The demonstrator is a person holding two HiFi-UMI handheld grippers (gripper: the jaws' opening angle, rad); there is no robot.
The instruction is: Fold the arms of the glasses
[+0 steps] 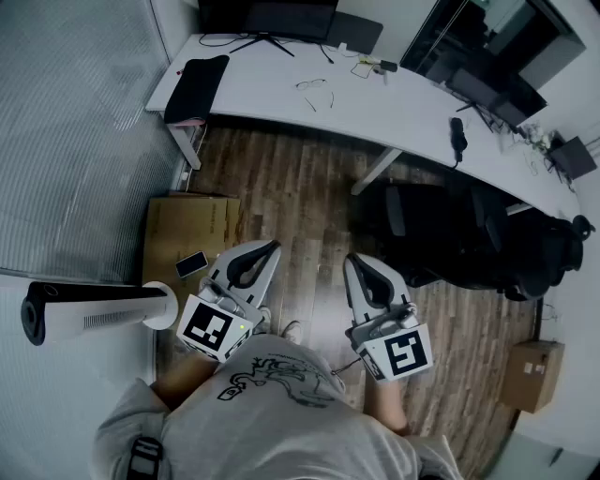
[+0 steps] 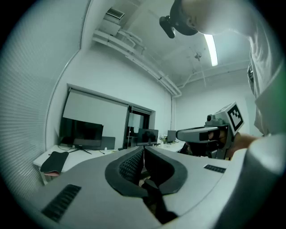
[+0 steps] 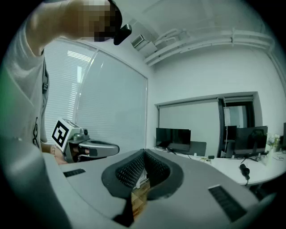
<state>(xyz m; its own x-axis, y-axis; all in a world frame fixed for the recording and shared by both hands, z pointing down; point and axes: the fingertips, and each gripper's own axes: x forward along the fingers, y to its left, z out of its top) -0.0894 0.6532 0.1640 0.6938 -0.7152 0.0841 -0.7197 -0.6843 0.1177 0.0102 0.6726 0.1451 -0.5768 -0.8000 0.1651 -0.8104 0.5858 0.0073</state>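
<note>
The main risk is sitting in the approach. The glasses are lying well apart from both grippers, up at 12 o'clock in the head view, on the white counter, so nothing is being handled yet. The left gripper and the right gripper are both hanging over the wood floor with their jaws clenched together on nothing. Arriving at the frame like that would probably be shoving it across the smooth counter instead of taking it, so the jaws need opening first. The black chair is standing at 2 o'clock from the right gripper, in front of part of the counter, and could be snagging that side on the way in. Such thin arms are likely to be twisting if one jaw is pushing an arm while the frame is going unsteadied.

The glasses are looking small and thin-rimmed, dark against the white top, apparently with both arms spread open; finer detail is too small to tell. They are resting at 5 o'clock from the monitor.
</note>
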